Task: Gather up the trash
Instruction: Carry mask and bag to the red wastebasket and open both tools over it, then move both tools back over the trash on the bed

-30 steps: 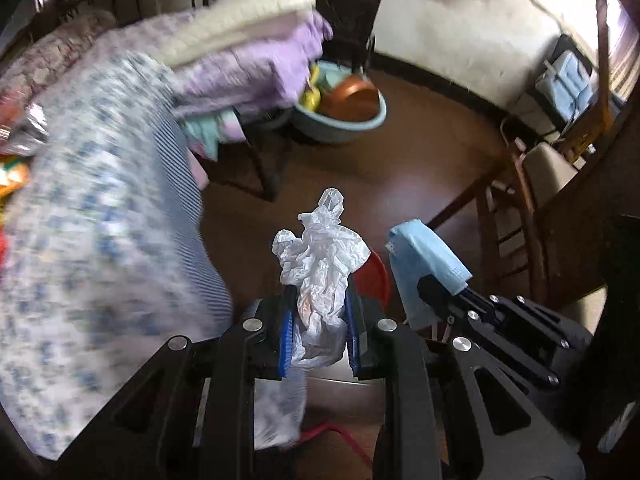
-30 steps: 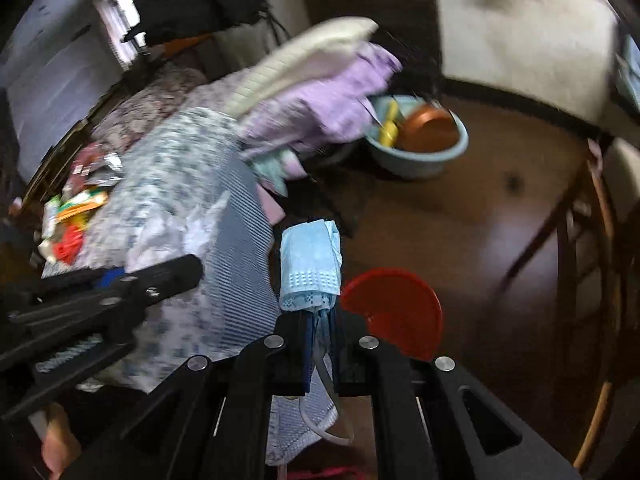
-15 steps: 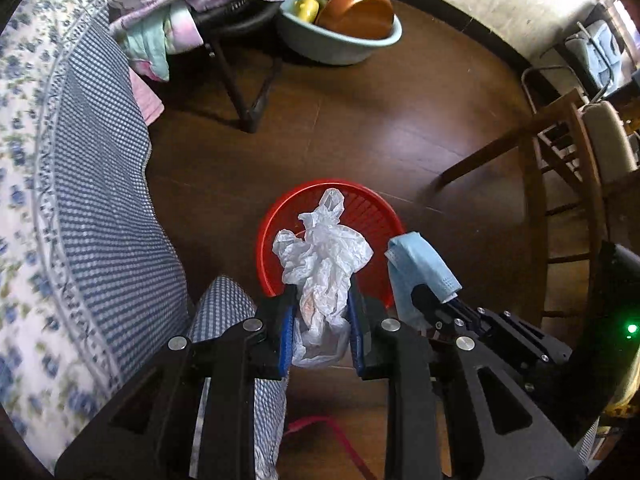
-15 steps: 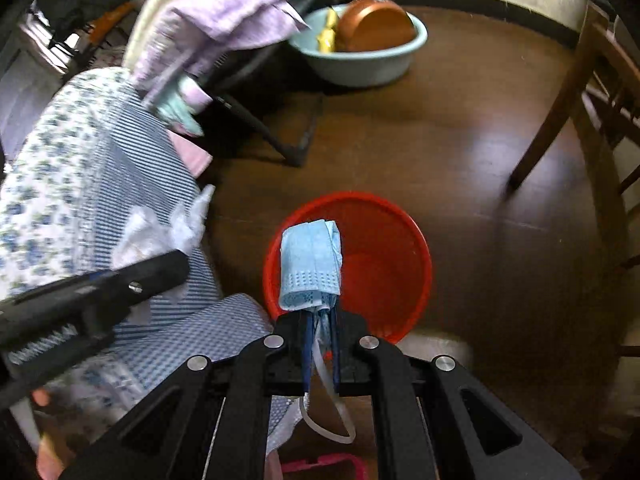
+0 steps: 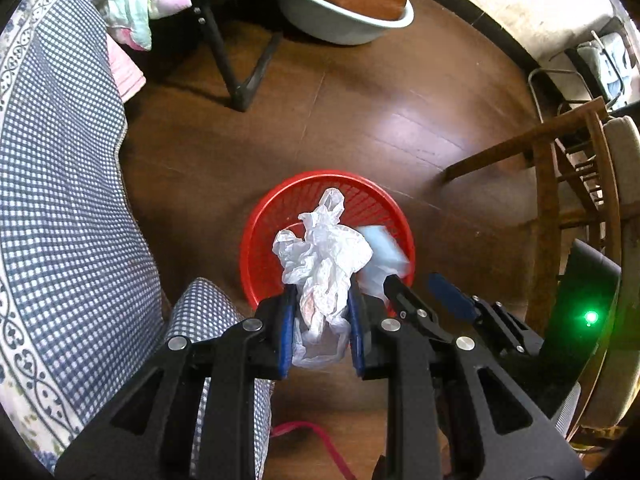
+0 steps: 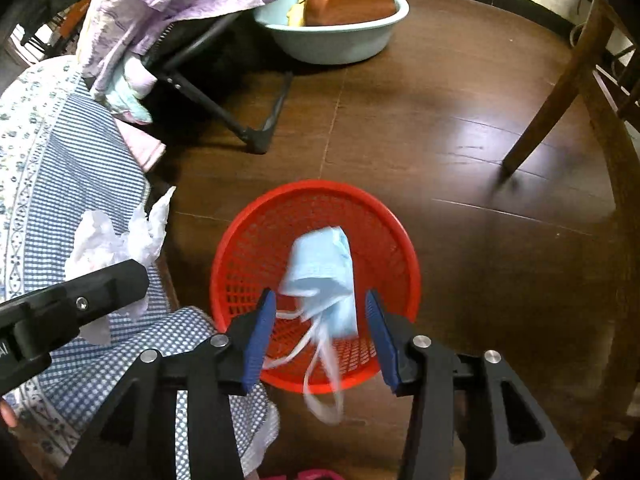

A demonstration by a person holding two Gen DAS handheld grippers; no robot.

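The right gripper has just been opening its jaws; the blue face mask hangs loose between them over the red basket. The left gripper pinches a crumpled white plastic bag above the basket's rim, on the brown floor.

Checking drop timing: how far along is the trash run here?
Done: both tools are over the red basket. In hand: right tool has just opened, and the blue face mask is loose between its fingers above the basket. Left: left tool is clamped on the white plastic bag, not yet dropped.
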